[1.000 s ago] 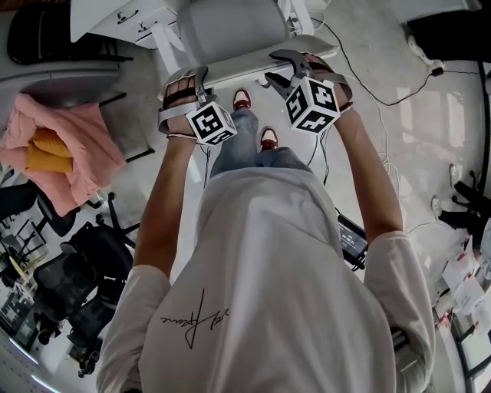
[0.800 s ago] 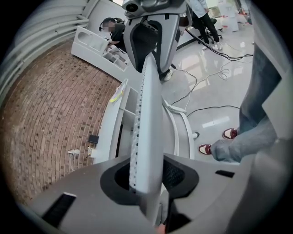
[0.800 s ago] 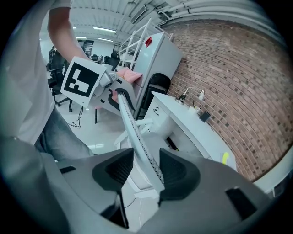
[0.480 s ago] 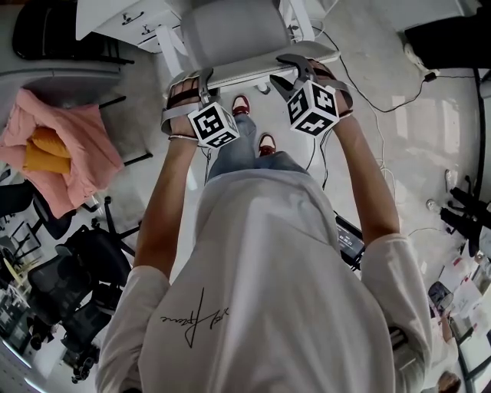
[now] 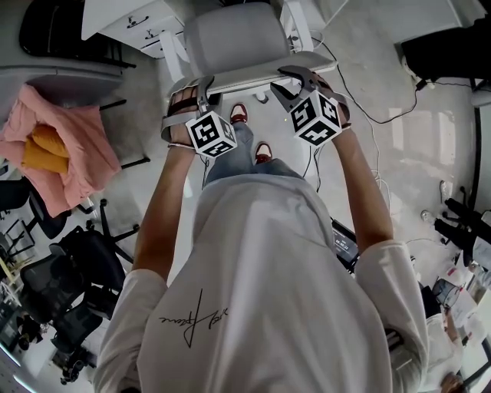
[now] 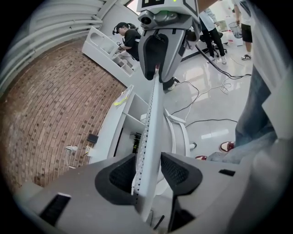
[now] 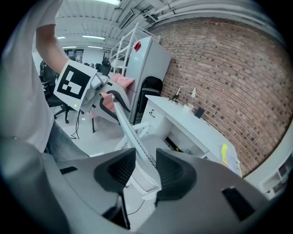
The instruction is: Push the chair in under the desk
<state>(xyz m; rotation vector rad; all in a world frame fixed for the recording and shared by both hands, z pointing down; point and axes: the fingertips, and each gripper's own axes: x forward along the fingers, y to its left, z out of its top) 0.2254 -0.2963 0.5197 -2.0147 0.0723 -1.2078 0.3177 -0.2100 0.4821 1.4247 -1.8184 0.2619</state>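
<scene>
The grey chair's backrest (image 5: pixel 230 38) stands in front of the person, facing the white desk (image 5: pixel 123 19). My left gripper (image 5: pixel 196 83) straddles the left part of the backrest's top edge. Its jaws have just been opening, and the thin backrest edge (image 6: pixel 153 114) runs between the pads with a gap, so my left gripper (image 6: pixel 146 171) is open. My right gripper (image 5: pixel 288 77) straddles the right part of the same edge. Its jaws have just been closing a little around the backrest (image 7: pixel 130 132). A gap shows at one pad, so the right gripper (image 7: pixel 142 169) is open.
A pink cloth (image 5: pixel 54 146) lies over a chair at the left. Black office chairs (image 5: pixel 69 284) stand at the lower left. Cables (image 5: pixel 368 100) and a black box (image 5: pixel 345 242) lie on the floor at the right. The person's shoes (image 5: pixel 240 115) are just behind the chair.
The chair's backrest and both grippers sit slightly lower in the head view than before. Both grippers stay astride the backrest's top edge.
</scene>
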